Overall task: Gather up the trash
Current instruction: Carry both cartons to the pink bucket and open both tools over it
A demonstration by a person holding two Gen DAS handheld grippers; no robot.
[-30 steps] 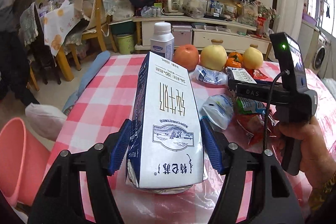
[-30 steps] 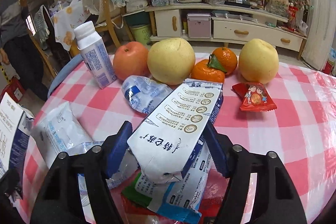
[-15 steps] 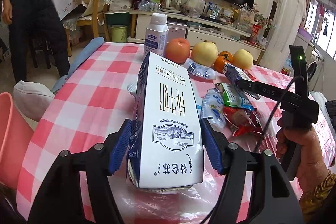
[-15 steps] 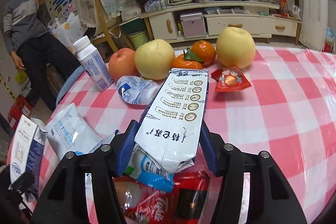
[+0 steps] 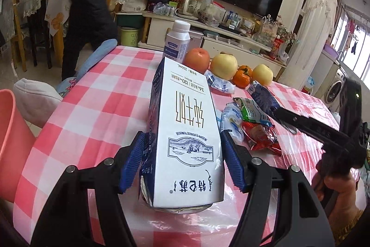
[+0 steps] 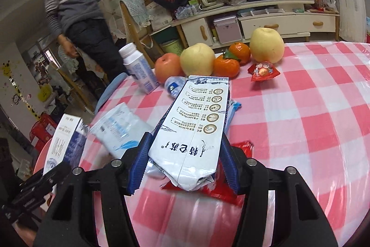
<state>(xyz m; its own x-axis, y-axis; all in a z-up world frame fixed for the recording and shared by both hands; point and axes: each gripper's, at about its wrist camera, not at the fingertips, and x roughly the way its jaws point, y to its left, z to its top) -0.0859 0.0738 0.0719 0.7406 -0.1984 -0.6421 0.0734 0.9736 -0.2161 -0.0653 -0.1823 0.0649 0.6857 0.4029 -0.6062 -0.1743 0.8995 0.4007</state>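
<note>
My left gripper (image 5: 181, 163) is shut on a white and blue milk carton (image 5: 185, 131), held above the near left part of the pink checked table (image 5: 97, 108). My right gripper (image 6: 182, 168) is shut on a flattened white and blue milk carton (image 6: 196, 131), lifted above the table. The left carton also shows in the right wrist view (image 6: 64, 142). Wrappers lie on the table: a red one (image 5: 261, 136), a green and white one (image 5: 252, 110), a white and blue pouch (image 6: 120, 129) and a small red packet (image 6: 263, 72).
A pink bin (image 5: 11, 142) stands by the table's left edge. At the far side are a small white bottle (image 5: 177, 43), a red apple (image 5: 197, 59), two yellow pears (image 5: 223, 66), tangerines (image 5: 241, 78). A person (image 6: 78, 6) stands beyond the table.
Both grippers have risen and drawn back with their cartons. The right carton has come up off the wrappers. The person behind has walked closer.
</note>
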